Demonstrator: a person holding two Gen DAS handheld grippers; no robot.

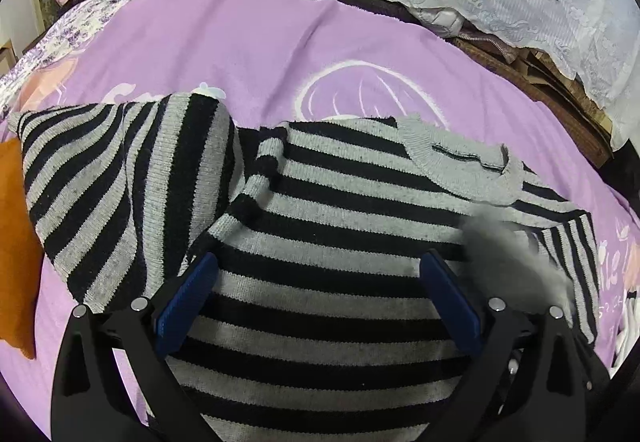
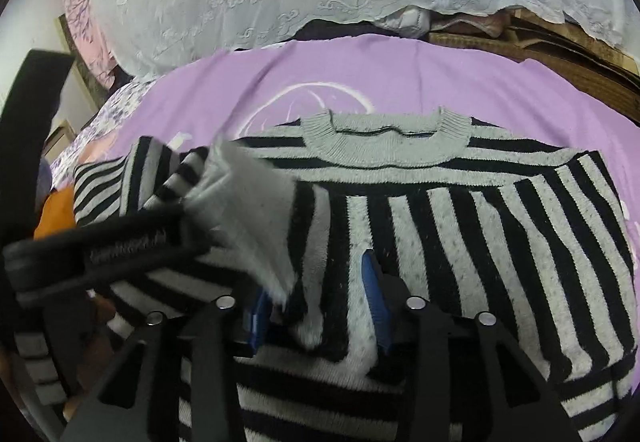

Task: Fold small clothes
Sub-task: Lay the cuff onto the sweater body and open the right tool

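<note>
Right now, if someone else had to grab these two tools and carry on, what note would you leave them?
Left hand-held gripper: open, empty, over the striped sweater's body.
Right hand-held gripper: shut on the grey cuff of a sleeve, drawn across the chest.
The sweater lies on the purple bedsheet, collar away from you; the other sleeve is spread outward.
Done: one sleeve partly folded in.
Left: release it, fold the other sleeve, fold the body.
</note>
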